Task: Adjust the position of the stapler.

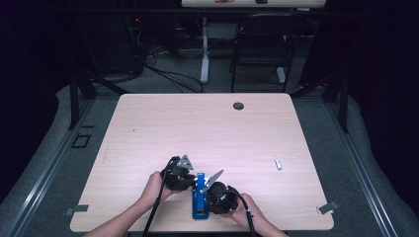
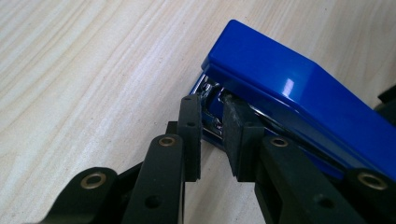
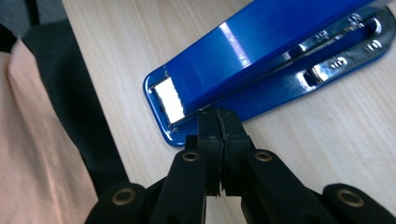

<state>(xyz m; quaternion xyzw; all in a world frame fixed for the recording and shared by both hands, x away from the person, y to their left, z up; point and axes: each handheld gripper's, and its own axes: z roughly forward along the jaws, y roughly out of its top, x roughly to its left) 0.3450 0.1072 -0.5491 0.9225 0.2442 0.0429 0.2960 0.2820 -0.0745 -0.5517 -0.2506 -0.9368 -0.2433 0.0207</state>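
Bright even tabletop light, dark surroundings, white glare on blue stapler (image 2: 299, 88), near jaws soft

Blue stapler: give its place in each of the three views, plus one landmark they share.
High view: the blue stapler lies lengthwise near the table's near edge, between the left gripper and right gripper.
Left gripper view: upper right, its front end at the jaw tips.
Right gripper view: across the top, hinge end at the jaws.
Shared landmark: the pale wood tabletop.
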